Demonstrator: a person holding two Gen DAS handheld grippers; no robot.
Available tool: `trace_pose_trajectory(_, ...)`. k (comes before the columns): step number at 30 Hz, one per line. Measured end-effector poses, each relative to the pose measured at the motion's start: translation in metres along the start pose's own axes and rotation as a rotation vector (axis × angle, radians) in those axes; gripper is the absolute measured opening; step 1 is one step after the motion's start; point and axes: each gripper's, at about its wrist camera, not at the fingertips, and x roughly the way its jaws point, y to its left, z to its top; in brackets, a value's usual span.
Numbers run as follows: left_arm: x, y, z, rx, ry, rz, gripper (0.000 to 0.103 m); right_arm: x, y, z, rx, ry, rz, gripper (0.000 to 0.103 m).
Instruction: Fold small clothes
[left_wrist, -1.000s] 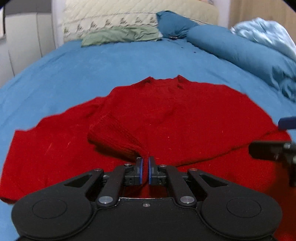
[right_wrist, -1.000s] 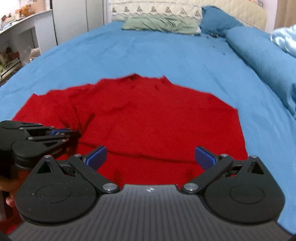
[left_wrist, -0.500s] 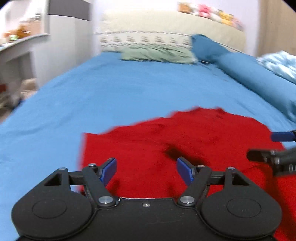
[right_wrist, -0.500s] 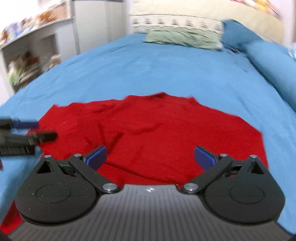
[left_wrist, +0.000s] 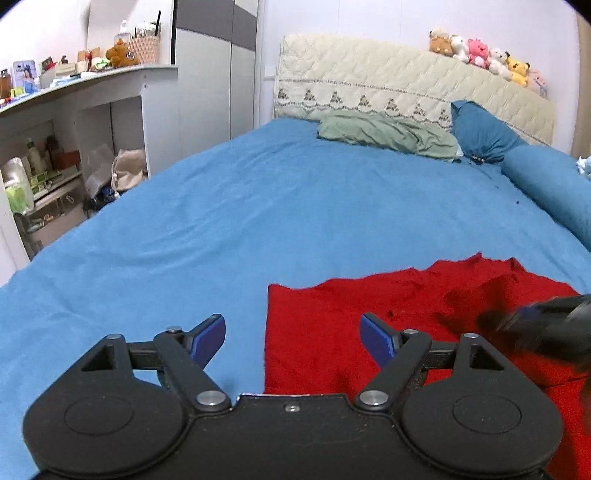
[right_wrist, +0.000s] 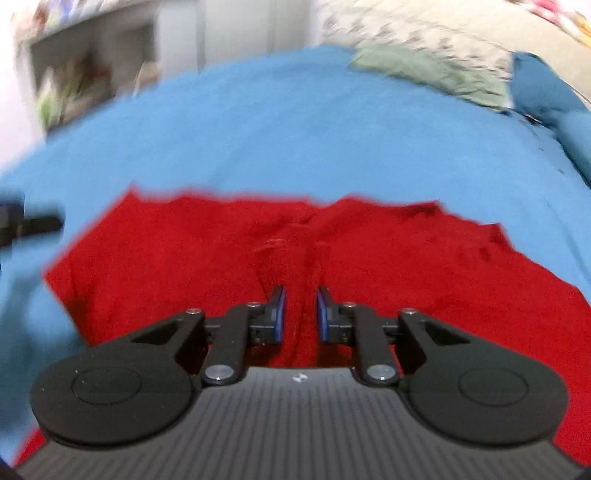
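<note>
A red knitted sweater (left_wrist: 369, 310) lies flat on the blue bed sheet (left_wrist: 221, 221). My left gripper (left_wrist: 291, 338) is open and empty, hovering over the sweater's left edge. In the right wrist view, which is blurred by motion, the sweater (right_wrist: 443, 266) fills the foreground. My right gripper (right_wrist: 298, 314) is nearly closed on a raised fold of the red fabric between its blue pads. The right gripper also shows blurred in the left wrist view (left_wrist: 546, 325). The left gripper shows as a dark blur at the left edge of the right wrist view (right_wrist: 26, 225).
A green cloth (left_wrist: 384, 133) and a blue pillow (left_wrist: 480, 133) lie at the head of the bed by the quilted headboard (left_wrist: 406, 85). A blue bolster (left_wrist: 550, 188) lies along the right. White shelves (left_wrist: 55, 147) with clutter stand left of the bed.
My left gripper let go of the sweater's sleeve, opened and moved left to the sweater's edge. My right gripper was open and has closed on a fold in the sweater's middle.
</note>
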Motion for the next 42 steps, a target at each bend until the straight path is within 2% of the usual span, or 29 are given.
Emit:
trace_pose_trajectory(3,-0.001,-0.001,0.0,-0.003,0.001,-0.018,0.083,-0.025,-0.033,-0.003,0.13,-0.085,-0.026,0.033)
trace_pose_trajectory(5,0.003,-0.004,-0.002,0.006,0.021,-0.024,0.083,-0.033,-0.049,-0.016,0.191,-0.077,-0.01,0.037)
trace_pose_trajectory(6,0.005,-0.007,-0.004,0.014,0.033,-0.021,0.083,-0.034,-0.055,-0.025,0.222,-0.06,-0.003,0.054)
trace_pose_trajectory(8,0.006,-0.013,-0.006,0.033,0.045,-0.021,0.083,-0.034,-0.064,-0.045,0.274,-0.026,0.018,0.074)
trace_pose_trajectory(12,0.01,-0.017,-0.01,0.049,0.06,-0.02,0.083,-0.036,-0.077,-0.07,0.383,-0.006,0.087,0.075)
trace_pose_trajectory(14,0.012,-0.017,-0.011,0.044,0.07,-0.023,0.083,-0.032,-0.076,-0.075,0.397,0.004,0.086,0.075)
trace_pose_trajectory(17,0.017,-0.015,-0.012,0.038,0.09,-0.028,0.083,-0.028,-0.076,-0.07,0.395,-0.005,0.078,0.071)
trace_pose_trajectory(19,0.02,-0.015,-0.013,0.035,0.102,-0.025,0.083,-0.026,-0.073,-0.066,0.358,0.006,0.066,0.051)
trace_pose_trajectory(20,0.022,-0.015,-0.014,0.033,0.11,-0.026,0.083,-0.029,-0.071,-0.068,0.324,0.017,0.057,0.034)
trace_pose_trajectory(21,0.024,-0.015,-0.014,0.029,0.119,-0.027,0.083,-0.027,-0.069,-0.065,0.283,0.034,0.046,0.027)
trace_pose_trajectory(23,0.027,-0.015,-0.017,0.02,0.132,-0.035,0.083,-0.03,-0.068,-0.06,0.255,0.033,0.04,0.023)
trace_pose_trajectory(28,0.031,-0.017,-0.021,0.026,0.148,-0.048,0.083,-0.049,-0.093,-0.015,0.231,-0.017,-0.014,0.023)
trace_pose_trajectory(32,0.033,-0.021,-0.021,0.032,0.148,-0.069,0.083,-0.073,-0.137,0.021,0.211,-0.01,-0.124,0.023)
trace_pose_trajectory(34,0.038,-0.023,-0.023,0.03,0.163,-0.081,0.083,-0.078,-0.161,0.023,0.197,0.021,-0.182,0.023)
trace_pose_trajectory(38,0.049,-0.031,-0.026,0.042,0.197,-0.113,0.083,-0.078,-0.197,0.001,0.216,0.075,-0.268,0.023)
trace_pose_trajectory(42,0.057,-0.042,-0.033,0.08,0.225,-0.131,0.083,-0.093,-0.219,-0.011,0.324,0.008,-0.222,0.023)
